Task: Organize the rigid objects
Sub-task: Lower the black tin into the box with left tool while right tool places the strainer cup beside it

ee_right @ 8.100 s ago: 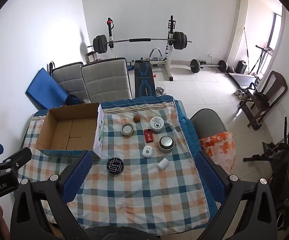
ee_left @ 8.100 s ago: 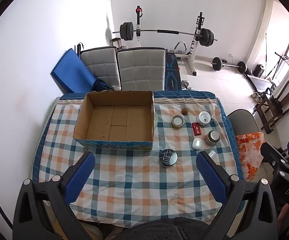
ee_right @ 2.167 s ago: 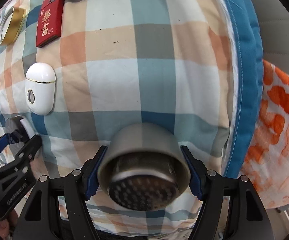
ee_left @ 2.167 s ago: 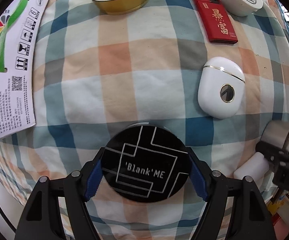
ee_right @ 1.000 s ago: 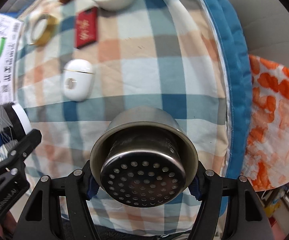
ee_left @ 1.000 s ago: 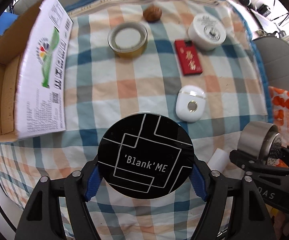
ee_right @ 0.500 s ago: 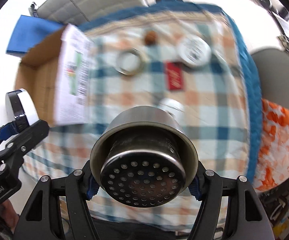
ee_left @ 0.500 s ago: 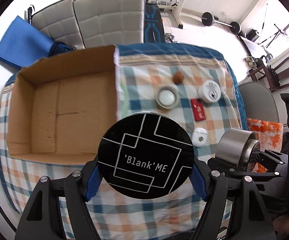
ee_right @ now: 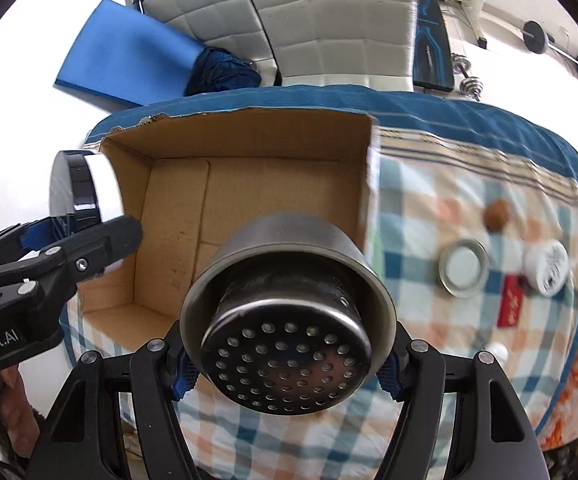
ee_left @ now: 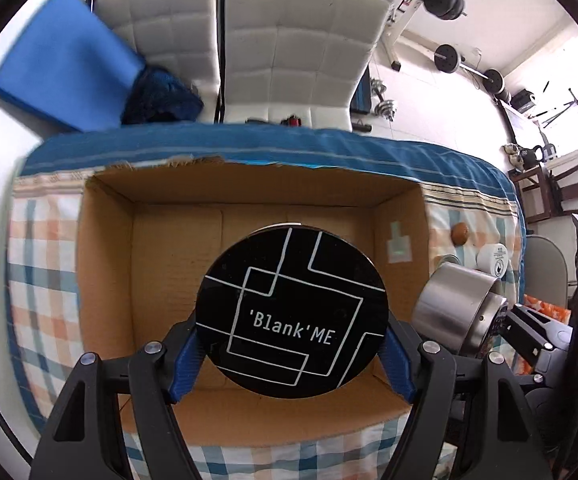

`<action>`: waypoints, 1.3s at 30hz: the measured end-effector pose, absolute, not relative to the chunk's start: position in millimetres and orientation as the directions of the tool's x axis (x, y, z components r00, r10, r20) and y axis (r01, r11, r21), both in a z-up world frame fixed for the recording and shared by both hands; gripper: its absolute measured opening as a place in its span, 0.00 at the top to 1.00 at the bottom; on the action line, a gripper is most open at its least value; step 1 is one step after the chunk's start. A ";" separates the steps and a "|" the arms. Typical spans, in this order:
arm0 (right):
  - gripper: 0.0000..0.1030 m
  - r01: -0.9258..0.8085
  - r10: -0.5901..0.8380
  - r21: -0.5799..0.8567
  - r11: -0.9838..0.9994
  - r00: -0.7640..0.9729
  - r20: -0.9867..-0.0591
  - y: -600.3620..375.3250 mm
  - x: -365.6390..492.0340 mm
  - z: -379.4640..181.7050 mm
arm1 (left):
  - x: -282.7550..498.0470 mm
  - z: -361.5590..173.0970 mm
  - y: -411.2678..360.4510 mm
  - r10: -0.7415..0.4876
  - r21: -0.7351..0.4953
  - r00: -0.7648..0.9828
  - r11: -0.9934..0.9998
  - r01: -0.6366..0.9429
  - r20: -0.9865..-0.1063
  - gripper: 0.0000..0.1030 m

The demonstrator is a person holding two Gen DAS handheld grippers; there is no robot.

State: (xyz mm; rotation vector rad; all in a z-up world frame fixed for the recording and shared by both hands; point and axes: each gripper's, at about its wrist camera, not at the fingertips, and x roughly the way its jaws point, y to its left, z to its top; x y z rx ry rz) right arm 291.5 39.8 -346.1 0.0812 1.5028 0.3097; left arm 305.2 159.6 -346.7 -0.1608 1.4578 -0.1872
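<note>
Cardboard box [ee_left: 105, 280] gapes under black tin [ee_left: 291, 312], steel strainer [ee_right: 289, 316]

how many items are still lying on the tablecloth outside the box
5 visible: brown nut, gold-rimmed tin, white jar, red pack, and a white item partly hidden behind the held steel strainer cup. More may be hidden.
</note>
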 end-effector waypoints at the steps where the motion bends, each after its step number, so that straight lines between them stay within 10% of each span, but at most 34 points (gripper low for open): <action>1: 0.31 -0.158 0.253 0.246 0.956 0.025 -0.967 50.0 299.6 -353.5 | 312.7 -359.4 166.1 -0.244 -0.243 0.076 0.970 0.018 -0.967 0.29; 15: 0.30 -0.197 0.150 0.167 0.966 -0.100 -0.984 105.9 363.7 -457.3 | 358.8 -488.4 184.5 -0.367 -0.357 -0.163 0.930 -0.086 -0.916 0.29; 24: 0.30 -0.142 0.153 0.169 0.975 -0.119 -0.981 96.3 382.0 -484.7 | 363.8 -487.0 180.3 -0.303 -0.296 -0.168 0.953 -0.065 -0.938 0.28; 39: 0.15 -0.118 0.142 0.156 0.981 -0.121 -0.982 96.2 355.5 -453.7 | 328.2 -408.4 189.4 -0.221 -0.217 -0.079 0.975 -0.056 -0.972 0.00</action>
